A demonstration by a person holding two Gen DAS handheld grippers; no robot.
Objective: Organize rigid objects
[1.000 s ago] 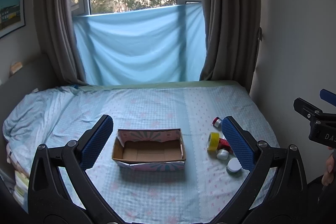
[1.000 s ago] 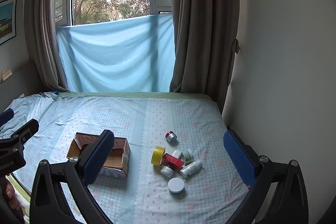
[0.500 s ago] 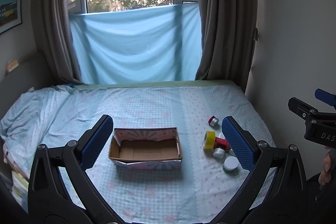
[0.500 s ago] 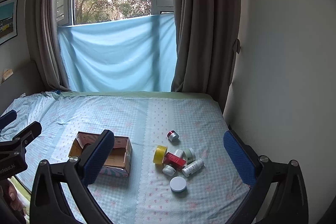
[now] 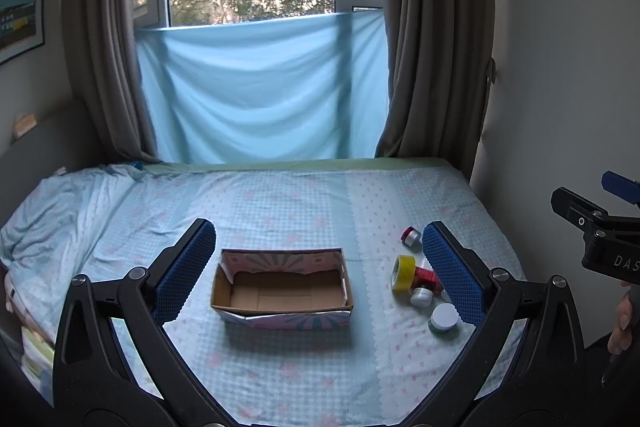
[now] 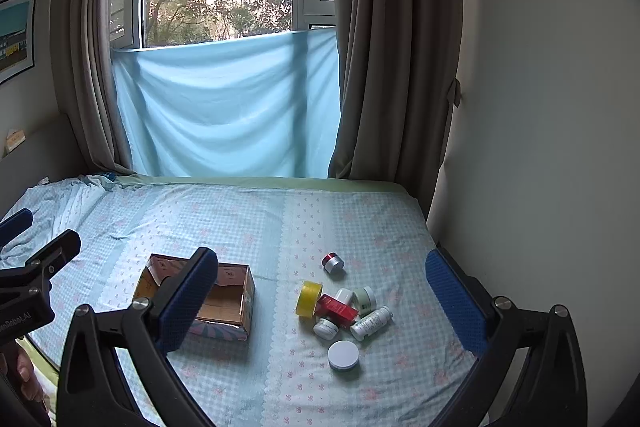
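An open cardboard box sits empty on the bed. To its right lies a cluster: a yellow tape roll, a red box, a white bottle, a pale green jar, a small white jar, a white round lid and a red-topped silver jar. My left gripper is open and empty, above the box. My right gripper is open and empty, above the cluster.
The bed has a light blue patterned sheet. A white wall runs along its right edge. Curtains and a blue cloth over the window stand behind. The sheet bunches at the left.
Both grippers have drifted slightly; the box and cluster sit a little differently in each view. Nothing was grasped and the objects have not moved.
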